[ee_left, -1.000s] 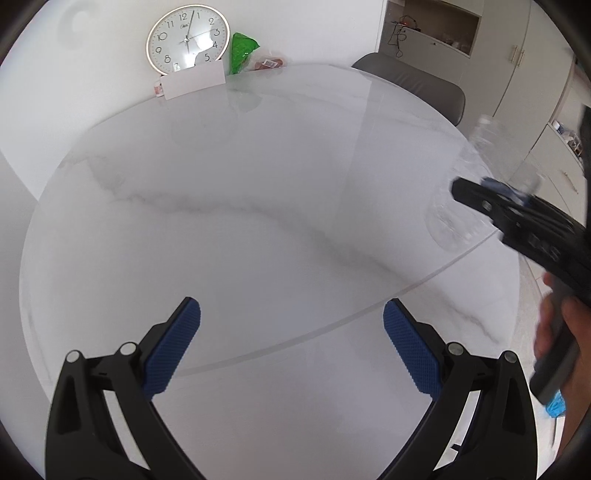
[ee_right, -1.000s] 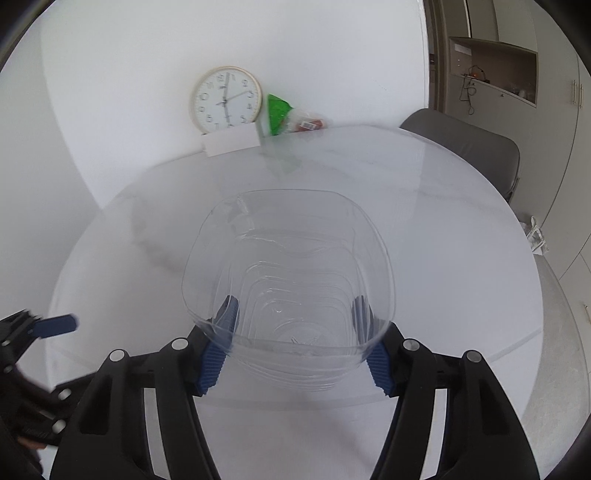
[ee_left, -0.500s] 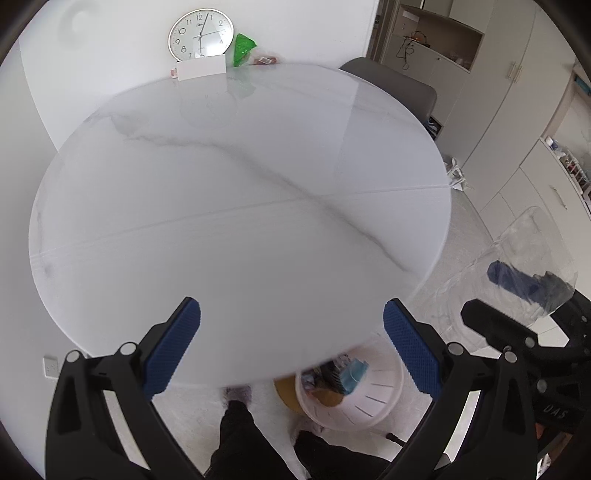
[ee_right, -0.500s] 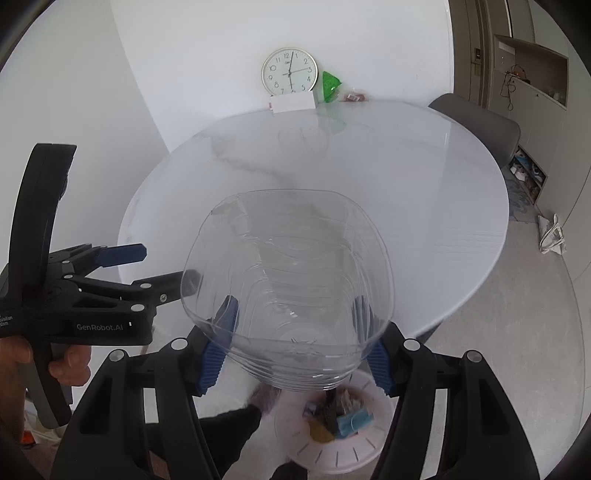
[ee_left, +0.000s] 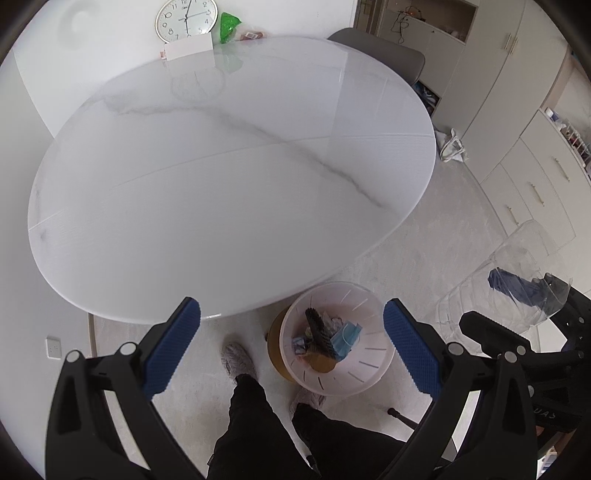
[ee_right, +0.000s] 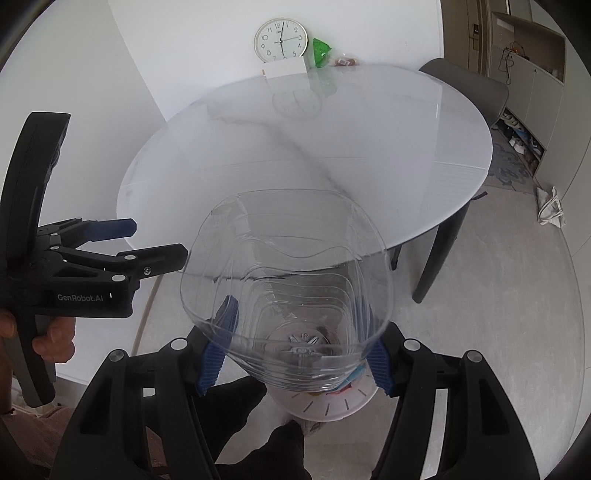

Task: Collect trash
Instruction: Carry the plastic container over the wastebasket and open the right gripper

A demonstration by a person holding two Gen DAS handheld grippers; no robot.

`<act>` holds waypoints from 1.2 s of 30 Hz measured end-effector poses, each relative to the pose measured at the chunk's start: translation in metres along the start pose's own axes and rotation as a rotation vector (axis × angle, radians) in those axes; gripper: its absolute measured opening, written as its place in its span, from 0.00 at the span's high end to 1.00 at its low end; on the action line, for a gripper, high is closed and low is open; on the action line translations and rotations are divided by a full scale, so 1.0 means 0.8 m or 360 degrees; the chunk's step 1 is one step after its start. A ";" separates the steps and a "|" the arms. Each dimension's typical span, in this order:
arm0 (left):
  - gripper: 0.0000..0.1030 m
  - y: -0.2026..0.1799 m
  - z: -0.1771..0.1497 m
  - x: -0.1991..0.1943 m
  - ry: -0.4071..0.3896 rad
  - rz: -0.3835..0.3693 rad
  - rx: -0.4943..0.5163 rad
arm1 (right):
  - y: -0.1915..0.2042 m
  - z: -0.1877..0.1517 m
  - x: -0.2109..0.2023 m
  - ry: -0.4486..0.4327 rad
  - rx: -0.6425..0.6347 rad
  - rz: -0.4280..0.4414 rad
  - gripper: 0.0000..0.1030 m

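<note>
My right gripper (ee_right: 295, 350) is shut on a clear plastic container (ee_right: 288, 280), its blue pads pressing both sides. The container hangs over a white trash bin (ee_right: 332, 406) on the floor, which it mostly hides in the right wrist view. In the left wrist view the bin (ee_left: 365, 369) holds a blue face mask, a dark brush and scraps, and the clear container (ee_left: 517, 273) shows at the right edge. My left gripper (ee_left: 291, 343) is open with nothing between its fingers, above the floor at the table's near edge.
A round white marble table (ee_left: 221, 166) fills the upper view; a clock, a white card and a green bag (ee_left: 229, 26) stand at its far edge. A grey chair (ee_right: 472, 92), cabinets and the person's dark-trousered legs (ee_left: 251, 424) are nearby.
Both grippers have drawn back from over the table to past its near edge. The bin and the person's legs have come into view, and the held container now hangs over the bin.
</note>
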State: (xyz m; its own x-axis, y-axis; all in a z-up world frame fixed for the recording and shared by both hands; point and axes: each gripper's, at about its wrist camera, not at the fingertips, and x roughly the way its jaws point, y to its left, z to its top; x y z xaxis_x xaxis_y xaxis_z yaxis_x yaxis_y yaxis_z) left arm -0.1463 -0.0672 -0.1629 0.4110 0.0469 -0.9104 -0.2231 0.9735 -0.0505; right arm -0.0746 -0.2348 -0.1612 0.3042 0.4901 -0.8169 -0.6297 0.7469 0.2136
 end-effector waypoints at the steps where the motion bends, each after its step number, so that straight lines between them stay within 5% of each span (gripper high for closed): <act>1: 0.08 -0.002 -0.001 0.003 0.0009 0.0004 0.0007 | -0.001 -0.004 0.000 0.0004 0.0001 0.0001 0.37; 8: 0.08 -0.011 -0.010 0.018 0.0054 0.0015 0.0048 | -0.014 -0.023 0.026 0.0054 0.0012 -0.0004 0.37; 14: 0.08 -0.002 -0.024 0.040 0.0139 0.0068 0.0039 | -0.035 -0.060 0.121 0.0210 0.0036 0.0015 0.35; 17: 0.08 0.001 -0.030 0.048 0.0171 0.0089 0.0035 | -0.043 -0.078 0.179 0.0305 0.0098 0.0003 0.12; 23: 0.08 0.005 -0.033 0.055 0.0205 0.0120 0.0017 | -0.052 -0.097 0.248 0.0499 0.0178 -0.0066 0.10; 26: 0.08 0.004 -0.030 0.053 0.0194 0.0107 0.0003 | -0.052 -0.091 0.234 0.0480 0.0180 -0.0058 0.02; 36: 0.08 -0.008 -0.011 0.022 0.0078 0.0057 -0.0005 | -0.033 -0.029 0.107 0.0283 0.0105 -0.0207 0.02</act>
State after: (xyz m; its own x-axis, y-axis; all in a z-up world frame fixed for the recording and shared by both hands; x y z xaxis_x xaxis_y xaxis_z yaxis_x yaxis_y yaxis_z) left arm -0.1457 -0.0747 -0.1822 0.3592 0.0704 -0.9306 -0.2395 0.9707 -0.0190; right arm -0.0487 -0.2226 -0.2494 0.2450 0.3051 -0.9202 -0.5436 0.8292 0.1302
